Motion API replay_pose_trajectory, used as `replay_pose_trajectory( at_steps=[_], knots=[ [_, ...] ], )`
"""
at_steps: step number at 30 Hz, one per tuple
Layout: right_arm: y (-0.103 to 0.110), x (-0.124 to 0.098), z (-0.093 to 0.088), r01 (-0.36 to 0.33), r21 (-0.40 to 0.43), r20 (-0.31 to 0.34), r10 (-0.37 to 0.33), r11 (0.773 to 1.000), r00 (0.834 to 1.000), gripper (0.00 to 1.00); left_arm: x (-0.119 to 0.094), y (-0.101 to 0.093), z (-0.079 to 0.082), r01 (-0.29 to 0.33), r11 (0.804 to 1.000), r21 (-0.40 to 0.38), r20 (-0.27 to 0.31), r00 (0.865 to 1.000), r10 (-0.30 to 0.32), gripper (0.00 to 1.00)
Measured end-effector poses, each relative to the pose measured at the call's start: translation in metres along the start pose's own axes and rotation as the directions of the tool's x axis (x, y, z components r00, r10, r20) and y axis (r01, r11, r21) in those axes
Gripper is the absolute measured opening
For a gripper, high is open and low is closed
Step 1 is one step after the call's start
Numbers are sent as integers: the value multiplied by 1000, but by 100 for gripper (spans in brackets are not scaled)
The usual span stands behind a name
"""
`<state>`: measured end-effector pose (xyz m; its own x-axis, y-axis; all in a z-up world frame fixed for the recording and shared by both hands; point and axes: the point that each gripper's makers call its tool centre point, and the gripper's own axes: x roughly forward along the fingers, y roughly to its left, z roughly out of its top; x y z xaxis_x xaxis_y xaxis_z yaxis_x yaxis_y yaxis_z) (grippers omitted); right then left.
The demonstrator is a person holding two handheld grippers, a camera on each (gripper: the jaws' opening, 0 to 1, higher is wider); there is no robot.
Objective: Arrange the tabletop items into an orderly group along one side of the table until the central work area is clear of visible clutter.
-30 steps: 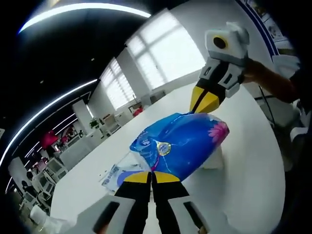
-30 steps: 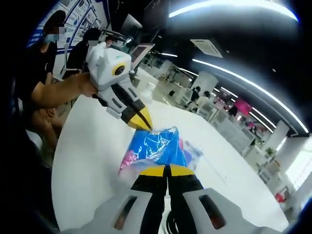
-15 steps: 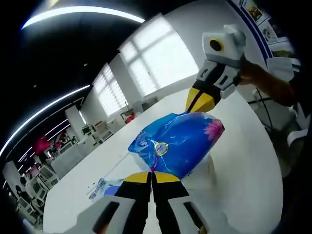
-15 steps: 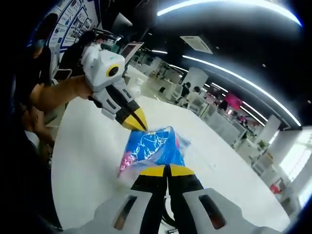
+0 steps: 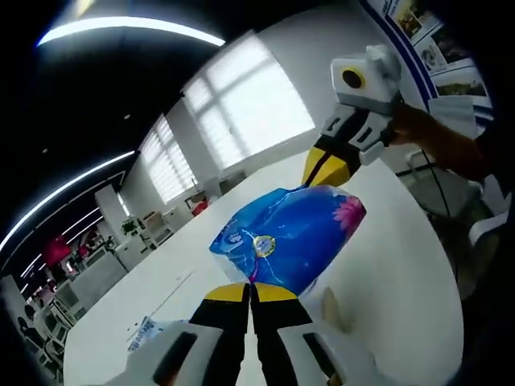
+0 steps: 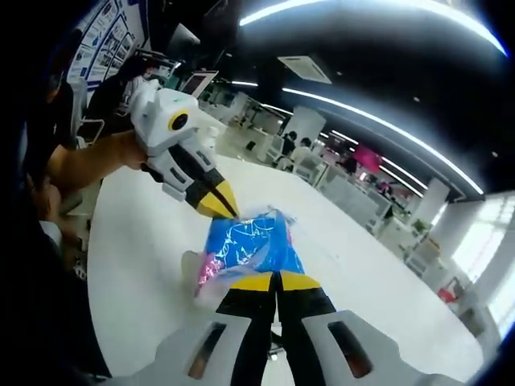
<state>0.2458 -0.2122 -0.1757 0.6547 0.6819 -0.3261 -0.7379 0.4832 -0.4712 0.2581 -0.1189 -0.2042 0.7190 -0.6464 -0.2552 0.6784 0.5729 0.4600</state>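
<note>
**While both claws hold one bag: tear and slip risk**

While the blue plastic bag (image 5: 290,237) hangs above the white tabletop (image 5: 402,273), the left claw (image 5: 251,291) is clamped on its near edge and the right claw (image 6: 273,281) on the opposite end. Uneven pulling could tear the film or slip one grip. A small printed packet (image 5: 145,334) lies well apart on the tabletop; nothing stands between.
</note>
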Motion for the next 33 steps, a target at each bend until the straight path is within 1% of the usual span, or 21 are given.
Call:
replay_pose_trajectory(
  at_steps=[2,6,13,19,24,28,29,33],
  knots=[
    [-2,-4,-3,6,5,-3,-6,1000,1000,0,4,1,1,6,1000,-1,3,1000,-6,0],
    [-3,-13,-8,22,13,-5,-22,1000,1000,0,9,-7,5,25,1000,-4,15,1000,-25,0],
    [-10,-36,-24,67,42,-19,-67,997,998,0,28,-28,19,62,998,22,34,997,-63,0],
    [-19,-56,-43,108,60,-48,-105,992,993,0,47,-44,30,101,994,44,47,994,-103,0],
    [-19,-67,-58,127,80,-70,-121,989,990,0,58,-57,32,130,990,54,53,990,-132,0],
    [-14,-73,-69,131,98,-86,-123,986,989,0,63,-67,29,155,986,62,54,986,-158,0],
    [-12,-75,-73,135,104,-92,-125,985,988,0,64,-72,28,171,983,67,50,983,-174,0],
    [-9,-78,-84,142,122,-106,-129,982,986,0,69,-84,25,184,979,84,51,981,-189,0]
  ],
)
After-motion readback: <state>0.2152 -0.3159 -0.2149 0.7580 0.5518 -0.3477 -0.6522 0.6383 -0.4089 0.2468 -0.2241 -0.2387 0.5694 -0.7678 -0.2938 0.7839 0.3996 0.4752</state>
